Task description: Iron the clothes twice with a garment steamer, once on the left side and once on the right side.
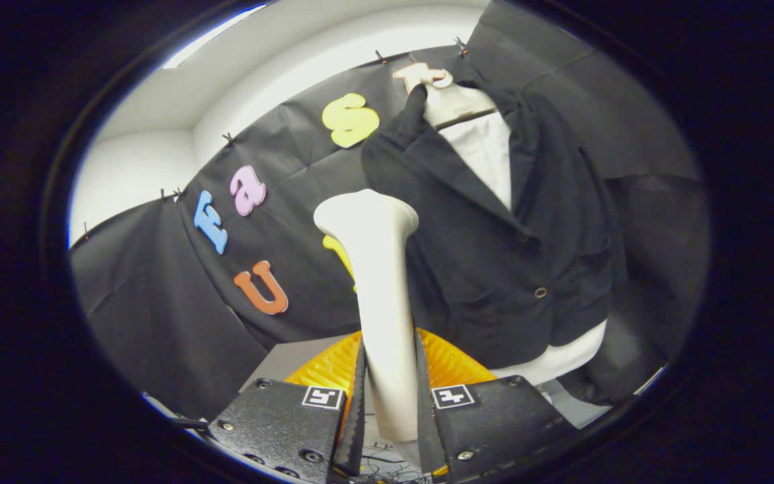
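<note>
The steamer stands upright between the fingers, and the gripper is clamped on its handle, one finger pressed against each side. Its flared head rises well above the fingertips, tilted a touch toward the jacket. One steamer, one gripper, two fingers, each carrying a small square marker on top.

Just beyond the steamer, on its right, hangs the jacket: one dark jacket, worn by a pale dress form whose white front shows between the lapels and again below the hem. The steamer head sits near the jacket's left front panel; whether it touches the cloth cannot be told from here, since the handle overlaps that edge of the garment. Nothing stands between the head and the fabric. One round button shows low on the front. The form's neck cap tops the collar.

Down behind the fingers, an orange ribbed piece fans out on both sides of the handle. Beneath it lies a pale grey surface, with some loose thin cables right under the gripper.

Around it all, black cloth drapes the booth wall, pinned up by small clips along its top edge. Above that, a white wall and ceiling.
</note>
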{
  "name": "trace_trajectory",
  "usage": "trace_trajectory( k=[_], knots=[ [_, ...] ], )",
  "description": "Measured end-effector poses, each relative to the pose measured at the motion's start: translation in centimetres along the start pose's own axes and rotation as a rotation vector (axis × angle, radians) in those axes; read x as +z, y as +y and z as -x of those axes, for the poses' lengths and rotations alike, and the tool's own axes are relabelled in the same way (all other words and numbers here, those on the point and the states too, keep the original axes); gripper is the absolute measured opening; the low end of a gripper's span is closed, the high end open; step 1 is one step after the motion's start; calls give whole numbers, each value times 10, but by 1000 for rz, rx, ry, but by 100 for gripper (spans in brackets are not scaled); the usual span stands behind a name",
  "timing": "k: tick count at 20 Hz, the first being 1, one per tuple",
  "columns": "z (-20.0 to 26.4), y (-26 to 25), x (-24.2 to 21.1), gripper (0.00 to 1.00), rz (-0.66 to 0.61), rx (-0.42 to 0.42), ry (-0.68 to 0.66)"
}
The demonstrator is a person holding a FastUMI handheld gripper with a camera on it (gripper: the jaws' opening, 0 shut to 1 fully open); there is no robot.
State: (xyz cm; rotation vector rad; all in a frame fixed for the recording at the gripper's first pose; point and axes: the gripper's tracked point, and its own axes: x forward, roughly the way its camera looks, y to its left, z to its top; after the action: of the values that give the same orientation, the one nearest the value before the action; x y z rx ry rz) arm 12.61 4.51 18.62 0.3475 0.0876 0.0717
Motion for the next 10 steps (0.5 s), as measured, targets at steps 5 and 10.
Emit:
trace_trajectory(
  k=[5,10],
  knots=[
    [9,-37,49,35,43,-48,-140],
    [0,-65,81,35,58,-96,-212]
  ],
)
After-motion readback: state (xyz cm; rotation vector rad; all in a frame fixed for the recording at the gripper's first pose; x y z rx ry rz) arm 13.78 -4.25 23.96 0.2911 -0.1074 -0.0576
